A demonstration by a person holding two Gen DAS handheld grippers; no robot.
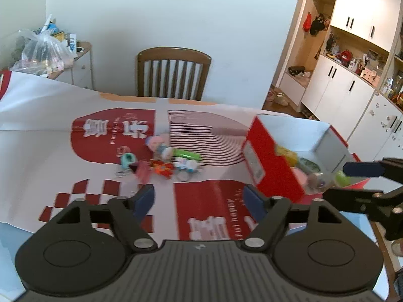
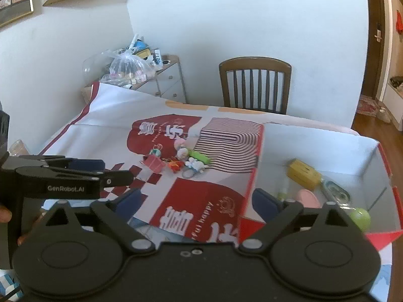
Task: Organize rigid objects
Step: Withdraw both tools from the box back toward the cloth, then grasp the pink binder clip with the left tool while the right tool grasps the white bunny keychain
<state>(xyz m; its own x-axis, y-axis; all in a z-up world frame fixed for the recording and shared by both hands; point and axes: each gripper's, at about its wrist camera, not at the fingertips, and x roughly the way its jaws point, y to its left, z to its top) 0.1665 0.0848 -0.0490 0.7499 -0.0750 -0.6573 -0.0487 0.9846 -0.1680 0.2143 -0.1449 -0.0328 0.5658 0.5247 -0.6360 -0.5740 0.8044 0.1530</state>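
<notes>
Toys (image 1: 161, 159): a small pile of little figures and key rings on the tabletop (image 1: 37, 136) — just left of the box.
Box (image 1: 272, 168): red outside, white inside — more toys lie in it.
Left gripper (image 1: 199, 198): jaws spread wide, nothing between them.
Right gripper (image 2: 199, 201): jaws spread wide, nothing between them.

Red box (image 1: 274, 168) with white inside; red-and-white striped, checked table cover (image 1: 45, 136); brown chair (image 1: 173, 73).
</notes>
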